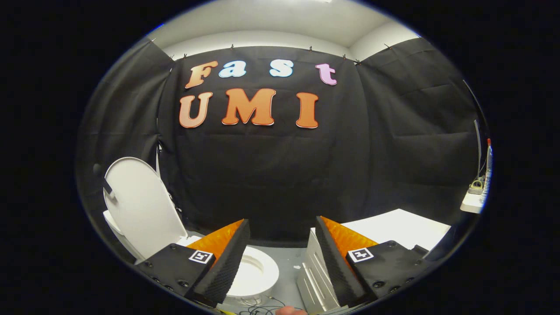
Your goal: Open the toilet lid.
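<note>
White toilet lid upright — left of the spread-fingered gripper

Dim booth, bright overhead light, sharp focus, fisheye-bent edges.

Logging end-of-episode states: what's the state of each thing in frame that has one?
toilet lid: raised, standing upright behind the bowl
toilet seat: down on the bowl, partly behind the left finger
gripper: open, fingers spread wide, nothing between them, clear of the lid
white table: flat, beyond the right finger
power strip: on a ledge at the far right; plugged or not, cannot tell
</note>
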Motion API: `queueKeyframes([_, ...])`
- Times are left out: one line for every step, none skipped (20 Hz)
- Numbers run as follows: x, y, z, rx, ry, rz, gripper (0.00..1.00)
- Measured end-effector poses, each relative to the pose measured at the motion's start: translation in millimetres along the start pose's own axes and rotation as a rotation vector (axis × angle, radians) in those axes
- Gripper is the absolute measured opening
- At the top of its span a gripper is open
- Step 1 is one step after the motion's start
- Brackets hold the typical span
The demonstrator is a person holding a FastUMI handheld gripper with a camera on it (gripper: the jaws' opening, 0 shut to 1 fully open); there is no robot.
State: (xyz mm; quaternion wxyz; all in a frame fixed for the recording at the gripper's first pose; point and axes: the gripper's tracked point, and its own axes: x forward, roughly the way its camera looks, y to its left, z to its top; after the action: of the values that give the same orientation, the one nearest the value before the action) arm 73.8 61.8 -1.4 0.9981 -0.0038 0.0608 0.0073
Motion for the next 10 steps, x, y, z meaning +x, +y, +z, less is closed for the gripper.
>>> queueKeyframes([-1.3,-4.2,-7.5,0.001,0.006,-0.004,0.97])
queueKeyframes([-2.7,-8.2,-14.9,0.004,0.011,-0.004,0.96])
queueKeyframes([-5.0,-11.3,-21.7,0.004,0.015,-0.005,0.96])
queueKeyframes([-6.8,-14.7,-29.9,0.001,0.022,-0.011,0.96])
queueKeyframes([-5.2,-20.2,-38.8,-0.001,0.032,-0.018,0.96])
queueKeyframes([-4.2,-23.8,-44.9,0.0,0.038,-0.024,0.96])
queueKeyframes([-3.3,-26.4,-50.1,-0.001,0.042,-0.027,0.96])
queueKeyframes([-4.0,-28.6,-54.2,-0.004,0.044,-0.032,0.96])
queueKeyframes([-4.8,-32.0,-57.1,-0.006,0.044,-0.04,0.96])
queueKeyframes([-6.9,-35.3,-59.5,-0.002,0.041,-0.049,0.96])
